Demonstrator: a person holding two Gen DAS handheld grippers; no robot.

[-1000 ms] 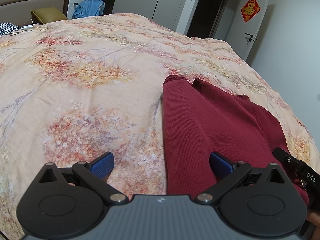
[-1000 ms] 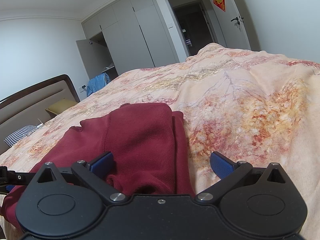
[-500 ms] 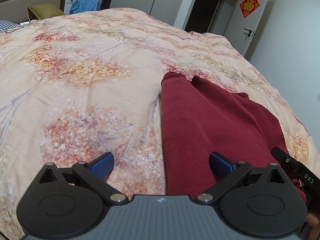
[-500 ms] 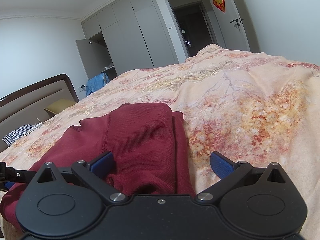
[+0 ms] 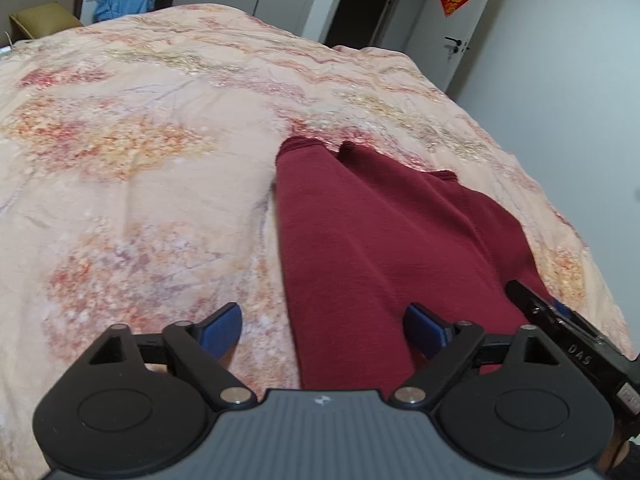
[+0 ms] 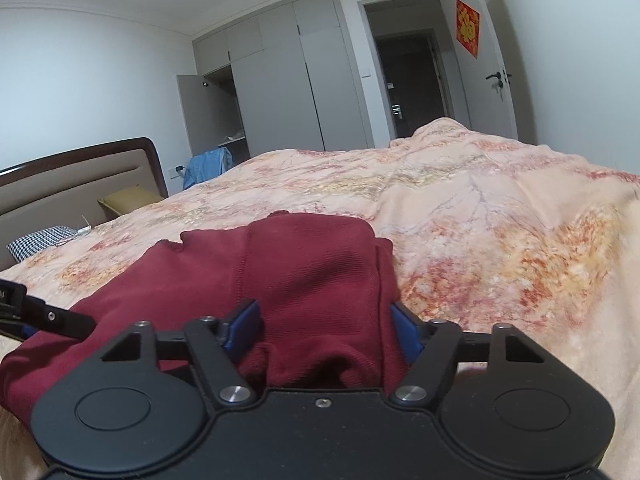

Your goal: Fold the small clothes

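Note:
A dark red knit garment (image 5: 380,240) lies partly folded on the floral bedspread (image 5: 140,200), near its right side. My left gripper (image 5: 324,330) sits low over the garment's near left edge. Its jaws are closing: one pad is over the bedspread, the other over the red fabric, and neither pinches it. In the right wrist view the same garment (image 6: 312,264) bunches up between the blue pads of my right gripper (image 6: 324,328). Those jaws are closing too, with the fabric filling the gap but not clamped. Each gripper's black finger shows at the edge of the other's view.
The bed's right edge (image 5: 592,280) drops off close beside the garment. A headboard (image 6: 80,176), a yellow pillow (image 6: 128,200) and a checked pillow (image 6: 40,240) lie at the far left. A blue cloth (image 6: 208,164) hangs by the grey wardrobe (image 6: 300,80); a doorway (image 6: 408,84) is beyond.
Both pairs of jaws have narrowed from wide open, the right pair more, drawing in around the red fabric. The left wrist view has tipped down a little.

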